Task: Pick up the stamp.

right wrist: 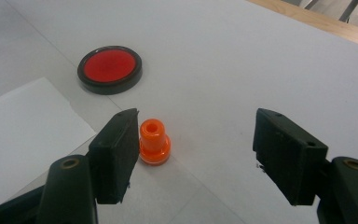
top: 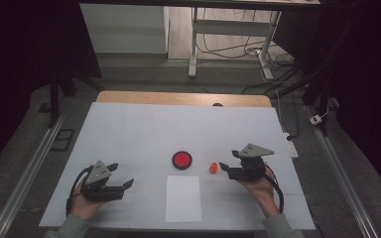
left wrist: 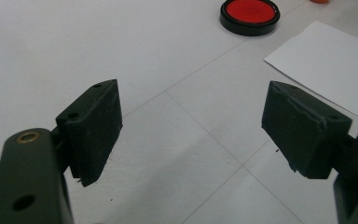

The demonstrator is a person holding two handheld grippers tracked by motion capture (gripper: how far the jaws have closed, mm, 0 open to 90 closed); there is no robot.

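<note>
Two hand-held grippers rest on a white table, the right one close to a small orange stamp.

Just right of centre in the high view, the orange stamp stands upright on the white table; it is a glossy plastic piece with a round base, a narrower neck and a hole in its top. The right gripper, at lower right, has its jaws spread wide, and in the right gripper view the stamp sits just beside its left jaw, not clasped. At centre lies a shallow round black dish filled with flat red. Below it is a white paper sheet. At lower left, the left gripper is released, holding nothing. Grey floor and cables lie beyond.
</note>
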